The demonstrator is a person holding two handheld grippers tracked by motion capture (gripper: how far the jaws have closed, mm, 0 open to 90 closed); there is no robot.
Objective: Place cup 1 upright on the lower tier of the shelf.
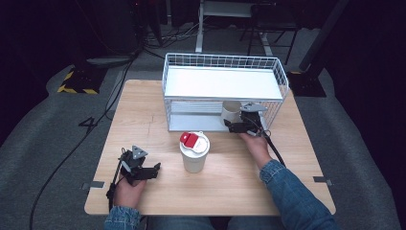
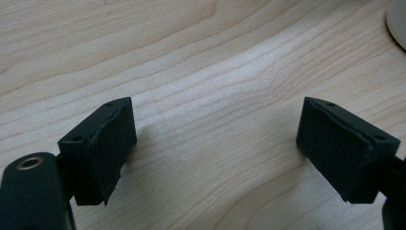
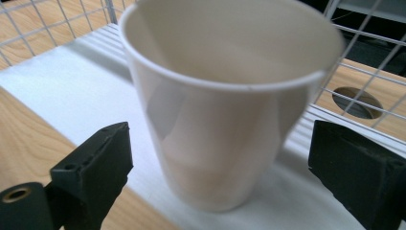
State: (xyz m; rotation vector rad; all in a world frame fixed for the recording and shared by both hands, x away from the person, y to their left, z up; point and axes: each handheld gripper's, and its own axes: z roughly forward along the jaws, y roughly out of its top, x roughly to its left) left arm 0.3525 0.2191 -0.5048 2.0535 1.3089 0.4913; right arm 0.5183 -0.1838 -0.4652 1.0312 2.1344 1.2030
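Right gripper (image 3: 218,163) reaches into the wire rack's (image 1: 225,91) lower shelf, jaws apart on either side of an open paper cup (image 3: 225,100), not touching it. Left gripper (image 2: 215,148) rests low over the table (image 2: 191,57), jaws spread and empty. Lidded cup (image 1: 194,152) stands between the hands; the rack's top shelf hides much of the open cup from above

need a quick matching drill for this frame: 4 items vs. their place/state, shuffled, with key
Items:
1. lidded cup
2. open paper cup
3. left tool
4. right tool

Place or state:
A. open over bare table wood
B. on the wire rack's lower shelf
C. open, jaws either side of a cup
D. mid-table, white lid with red tab

Pairs: 1-D, 2-B, 3-A, 4-C
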